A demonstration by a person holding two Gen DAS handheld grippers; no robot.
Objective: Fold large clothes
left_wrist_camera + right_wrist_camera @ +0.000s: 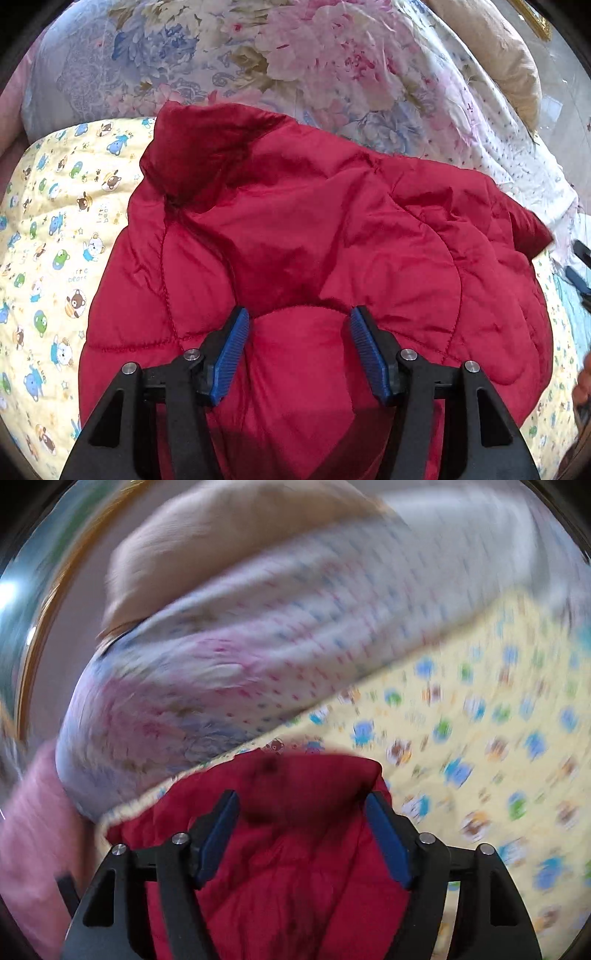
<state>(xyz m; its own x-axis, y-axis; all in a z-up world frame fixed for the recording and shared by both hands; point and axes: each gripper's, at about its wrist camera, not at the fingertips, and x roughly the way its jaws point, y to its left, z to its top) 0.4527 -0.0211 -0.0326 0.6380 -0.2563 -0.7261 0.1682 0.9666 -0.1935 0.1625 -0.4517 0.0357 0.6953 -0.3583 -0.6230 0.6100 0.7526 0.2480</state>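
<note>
A red quilted jacket (314, 240) lies spread on a yellow bear-print quilt (48, 229), its collar pointing up-left. My left gripper (300, 317) is open, jaws wide apart, low over the jacket's near part with red fabric between the blue pads (231, 354). In the right wrist view, which is motion-blurred, my right gripper (301, 797) is open over an end of the red jacket (295, 849) near the edge of the yellow quilt (480, 738). The right gripper shows as dark and blue parts at the right edge of the left wrist view (580, 269).
A rolled floral duvet (258, 62) lies behind the jacket; it also shows in the right wrist view (240, 646). A tan pillow (495, 55) sits at the far right. A pink blanket (33, 830) lies at the left.
</note>
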